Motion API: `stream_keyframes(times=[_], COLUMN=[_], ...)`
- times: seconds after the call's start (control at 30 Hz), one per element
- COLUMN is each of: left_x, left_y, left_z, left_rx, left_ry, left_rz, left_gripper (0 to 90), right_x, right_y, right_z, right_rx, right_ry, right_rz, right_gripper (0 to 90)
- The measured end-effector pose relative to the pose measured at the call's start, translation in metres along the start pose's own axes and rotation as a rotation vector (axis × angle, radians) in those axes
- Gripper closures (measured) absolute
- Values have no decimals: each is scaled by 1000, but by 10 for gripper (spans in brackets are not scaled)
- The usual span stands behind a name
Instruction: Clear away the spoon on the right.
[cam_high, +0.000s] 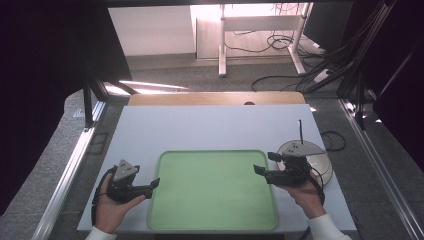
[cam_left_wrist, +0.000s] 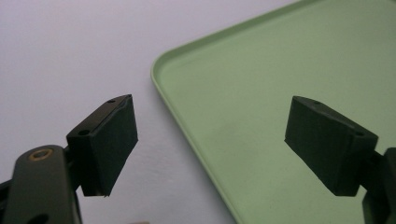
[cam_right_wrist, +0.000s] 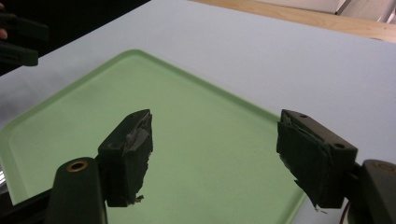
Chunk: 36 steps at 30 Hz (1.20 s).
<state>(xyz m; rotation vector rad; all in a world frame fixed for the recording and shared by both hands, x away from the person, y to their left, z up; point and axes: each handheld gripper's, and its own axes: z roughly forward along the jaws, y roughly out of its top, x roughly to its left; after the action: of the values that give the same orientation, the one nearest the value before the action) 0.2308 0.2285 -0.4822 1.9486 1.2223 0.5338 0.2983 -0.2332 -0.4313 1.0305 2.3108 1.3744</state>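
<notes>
A green tray (cam_high: 212, 190) lies flat at the near middle of the white table (cam_high: 210, 125), between the two grippers. The left gripper (cam_high: 152, 184) hangs at the tray's left edge, jaws spread wide with nothing between them — one over the table, the other over the tray (cam_left_wrist: 280, 70). The right gripper (cam_high: 259, 170) sits at the tray's right edge, jaws likewise spread and empty above the tray (cam_right_wrist: 187, 130).

A round white dish (cam_high: 315, 157) behind the right hand (cam_high: 305, 192) is partly hidden; its contents cannot be made out.

The tray is smooth and matte, with rounded corners and a low raised rim. The right gripper's pads (cam_right_wrist: 135, 149) carry torn grey tape.
</notes>
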Motion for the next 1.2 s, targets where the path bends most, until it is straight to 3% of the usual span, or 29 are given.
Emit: stream_keyframes(times=[0.37,0.63,1.2], left_x=[4,2,5], left_y=[0,-1,-3], left_z=[0,-1,-1], left_rx=[3,3,10], left_ry=[4,0,5], left_rz=[-10,-6,-6], left_gripper=[165,165,166], right_x=[-14,-23,-57], right_y=[25,27,36], right_z=[-14,-13,-18], right_rx=[-57,-46,-61], right_ry=[-37,-60,-137], right_rz=[22,40,73], right_gripper=[294,297,304])
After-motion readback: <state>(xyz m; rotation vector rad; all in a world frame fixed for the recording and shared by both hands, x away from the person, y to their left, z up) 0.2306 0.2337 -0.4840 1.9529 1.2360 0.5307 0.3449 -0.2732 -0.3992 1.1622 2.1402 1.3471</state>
